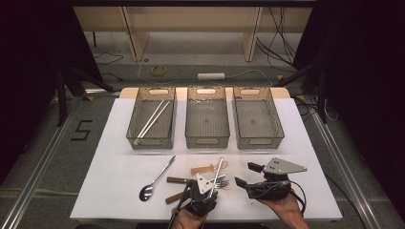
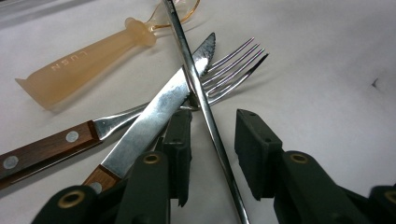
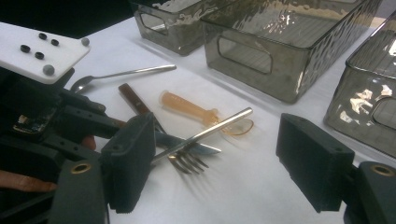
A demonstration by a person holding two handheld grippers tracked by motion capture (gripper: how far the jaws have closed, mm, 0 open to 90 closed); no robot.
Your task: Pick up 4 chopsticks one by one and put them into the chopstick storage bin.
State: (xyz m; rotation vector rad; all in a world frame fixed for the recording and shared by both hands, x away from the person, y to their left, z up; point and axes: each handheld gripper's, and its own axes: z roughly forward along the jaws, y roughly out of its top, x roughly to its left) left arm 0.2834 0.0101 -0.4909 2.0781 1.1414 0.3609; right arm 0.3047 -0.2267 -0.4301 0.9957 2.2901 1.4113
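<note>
Two blocky black pads of the left claw (image 2: 212,154) flank a slim steel rod (image 2: 201,100).

Raised letters "LUSN" on the translucent amber handle (image 2: 81,70); "5" on the floor (image 1: 82,130).

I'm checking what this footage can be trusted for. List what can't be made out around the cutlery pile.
- Metal chopstick: left gripper view, both ends cut off by the picture's edges.
- Knife: handle hidden behind the left gripper.
- Amber utensil: its head cut off by the top edge.
- Fork: high view, too small and partly covered.
</note>
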